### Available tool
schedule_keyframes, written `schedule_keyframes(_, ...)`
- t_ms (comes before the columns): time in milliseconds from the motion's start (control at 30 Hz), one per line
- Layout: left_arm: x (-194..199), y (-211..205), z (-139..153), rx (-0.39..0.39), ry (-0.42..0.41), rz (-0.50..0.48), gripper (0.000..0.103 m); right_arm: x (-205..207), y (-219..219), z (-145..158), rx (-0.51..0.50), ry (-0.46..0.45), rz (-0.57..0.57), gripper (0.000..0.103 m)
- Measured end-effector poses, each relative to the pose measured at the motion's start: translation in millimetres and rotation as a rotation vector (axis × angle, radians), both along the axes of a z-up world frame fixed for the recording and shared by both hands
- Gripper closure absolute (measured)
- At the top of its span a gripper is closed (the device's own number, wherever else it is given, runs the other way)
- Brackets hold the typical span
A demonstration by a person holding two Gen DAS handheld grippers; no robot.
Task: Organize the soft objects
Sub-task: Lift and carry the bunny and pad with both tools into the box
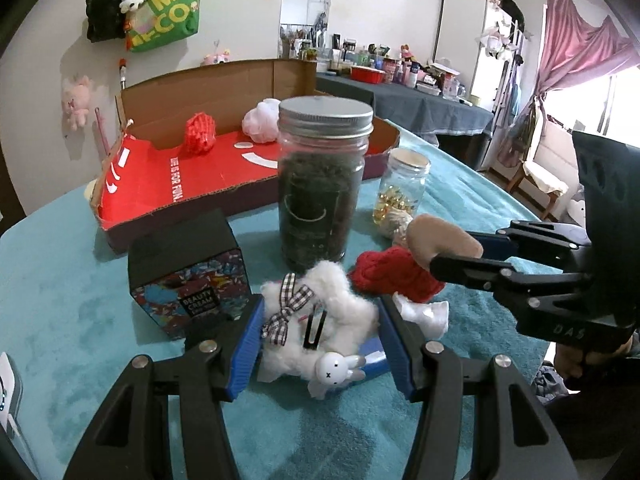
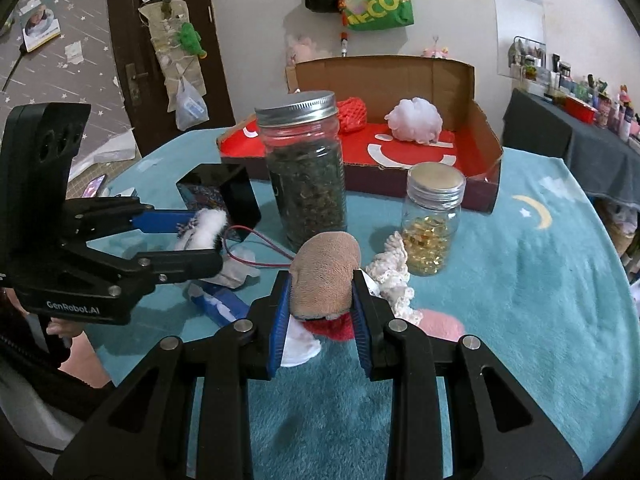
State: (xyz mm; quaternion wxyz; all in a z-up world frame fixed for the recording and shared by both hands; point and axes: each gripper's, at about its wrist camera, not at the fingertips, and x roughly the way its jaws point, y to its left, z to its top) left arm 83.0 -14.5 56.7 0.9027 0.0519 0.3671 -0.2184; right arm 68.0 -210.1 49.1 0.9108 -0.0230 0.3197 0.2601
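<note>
Pointing upward between jaws, tan plush (image 2: 324, 276).

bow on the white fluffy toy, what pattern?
Dark-and-white checked bow; clearest in the left wrist view.

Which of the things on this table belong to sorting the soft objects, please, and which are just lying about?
Job: white fluffy star, tan plush toy, red mesh ball, white pouf, cardboard box.

Lying about: large jar, small jar, black carton.

Daylit, sharp pictures; blown-out window (image 1: 616, 96) glare; fisheye bends the dark edges
</note>
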Motion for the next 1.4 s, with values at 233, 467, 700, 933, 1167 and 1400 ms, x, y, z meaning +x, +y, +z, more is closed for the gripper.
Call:
schedule_keyframes(233,-5.0,24.4,4.0,-0.015,0.003,0.047,0.045,-1.2,-9.6,1.0,0.009,0.001,-0.030,0.076)
schedule_keyframes(467,-6.2,75.4,5.9,-0.011,0.023,0.174,0.045,0.5,-34.4,1.5,0.008,0.008,-0.098,0.076)
schedule_keyframes(700,5.5,108.4,-4.3,0.049,0.058,0.236,0.045,13.1,-60.0,2.6,0.011,0.028,-0.146,0.076)
schedule_keyframes(933,32.1,120.8,-15.2,0.094,0.074,0.191,0.045,39.4,-76.4,-4.2,-0.026,0.054,-0.134,0.076)
schedule_keyframes(1167,59.6,121.6,-16.2,0.141,0.075,0.112,0.045,69.1,-83.2,-3.1,-0.104,0.034,-0.098,0.076)
schedule_keyframes(1400,78.0,116.3,-9.1,0.163,0.066,0.053,0.045,99.3,-84.9,1.1,-0.132,0.040,-0.048,0.076)
